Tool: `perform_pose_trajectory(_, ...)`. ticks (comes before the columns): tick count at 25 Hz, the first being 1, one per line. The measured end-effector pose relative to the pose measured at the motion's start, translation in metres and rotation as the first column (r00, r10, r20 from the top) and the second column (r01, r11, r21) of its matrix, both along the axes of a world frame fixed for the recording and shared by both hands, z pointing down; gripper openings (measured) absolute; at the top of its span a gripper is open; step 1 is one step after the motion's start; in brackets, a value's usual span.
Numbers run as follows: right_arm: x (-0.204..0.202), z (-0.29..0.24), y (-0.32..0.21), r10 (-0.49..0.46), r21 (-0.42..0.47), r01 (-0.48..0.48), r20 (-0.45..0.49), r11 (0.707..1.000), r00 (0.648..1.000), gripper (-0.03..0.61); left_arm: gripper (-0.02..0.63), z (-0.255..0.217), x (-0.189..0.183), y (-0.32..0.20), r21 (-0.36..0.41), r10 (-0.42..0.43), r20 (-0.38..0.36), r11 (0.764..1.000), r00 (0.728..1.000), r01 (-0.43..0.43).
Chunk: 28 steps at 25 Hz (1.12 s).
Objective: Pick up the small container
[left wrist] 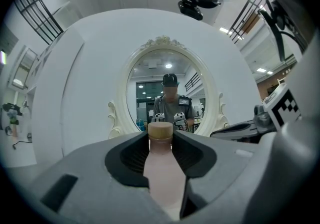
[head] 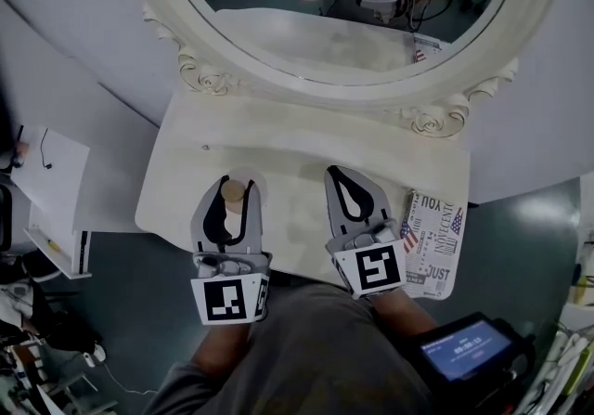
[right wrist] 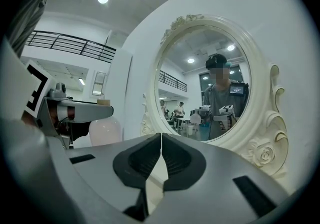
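Note:
The small container (head: 233, 191) is a pale pink, round-bodied bottle with a tan cap. It stands upright between the jaws of my left gripper (head: 236, 185), which is shut on its neck. In the left gripper view the bottle (left wrist: 161, 168) fills the gap and its cap (left wrist: 160, 129) rises just past the pads. From the right gripper view its pink body (right wrist: 105, 131) hangs below the left gripper (right wrist: 75, 110); whether it touches the table is hidden. My right gripper (head: 336, 172) lies beside it to the right, shut and empty, its pads meeting (right wrist: 161, 135).
Both grippers are over a white vanity table (head: 297, 144) whose back carries a large oval mirror in an ornate cream frame (head: 371, 93). A printed paper item (head: 434, 241) lies at the table's right end. A white shelf (head: 56, 190) stands left, a small screen (head: 469, 348) lower right.

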State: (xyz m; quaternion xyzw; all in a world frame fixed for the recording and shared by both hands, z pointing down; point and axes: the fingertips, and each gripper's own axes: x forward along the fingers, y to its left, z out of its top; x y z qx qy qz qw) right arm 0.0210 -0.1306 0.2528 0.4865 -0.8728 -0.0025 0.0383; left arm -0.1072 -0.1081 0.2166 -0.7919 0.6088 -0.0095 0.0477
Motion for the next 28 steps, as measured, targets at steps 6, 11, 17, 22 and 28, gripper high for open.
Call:
perform_pose_trajectory(6, 0.0045, 0.0004, 0.0002, 0.009, 0.007, -0.009, -0.006, 1.0, 1.0, 0.015, 0.149, 0.0019, 0.0018, -0.0005, -0.006, -0.001, -0.007, 1.0, 1.0, 0.001)
perform_pose_trajectory(11, 0.0074, -0.0015, 0.0017, 0.012, 0.023, -0.012, -0.005, 1.0, 1.0, 0.015, 0.149, 0.004, 0.0009, -0.001, -0.011, -0.01, -0.003, 1.0, 1.0, 0.01)
perform_pose_trajectory(17, 0.0054, -0.0033, 0.0045, 0.001, 0.037, -0.001, -0.018, 0.999, 1.0, 0.014, 0.149, 0.0049, 0.002, -0.0017, -0.013, -0.007, -0.002, 1.0, 1.0, 0.007)
perform_pose_trajectory(22, 0.0063, -0.003, 0.0044, 0.005, 0.031, -0.004, -0.013, 0.999, 1.0, 0.014, 0.149, 0.0055, 0.0022, -0.0012, -0.017, -0.006, -0.001, 1.0, 1.0, 0.006)
perform_pose_trajectory(28, 0.0057, -0.002, 0.0051, 0.008, 0.029, -0.008, -0.02, 1.0, 1.0, 0.013, 0.149, 0.0061, 0.0011, 0.0001, -0.014, -0.01, 0.001, 1.0, 1.0, 0.01)
